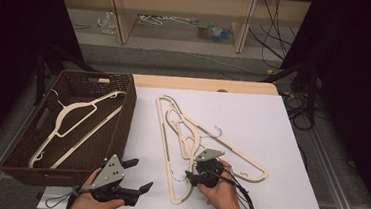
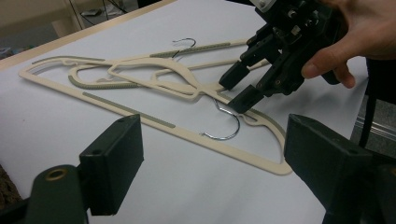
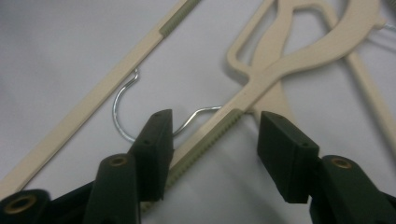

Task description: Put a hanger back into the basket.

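The right gripper, jaws half-parted astride a hanger's bar beside the basket, needs to clench and lift; the left gripper waits with jaws released.

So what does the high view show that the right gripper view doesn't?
The high view alone takes in the brown basket with a hanger lying in it, the left gripper hovering open, and the whole white board. The right gripper view alone shows the ribbed grey strip on a hanger bar running between its jaws, pads not yet pressing. Both show the right gripper, the cream hangers and a wire hook.
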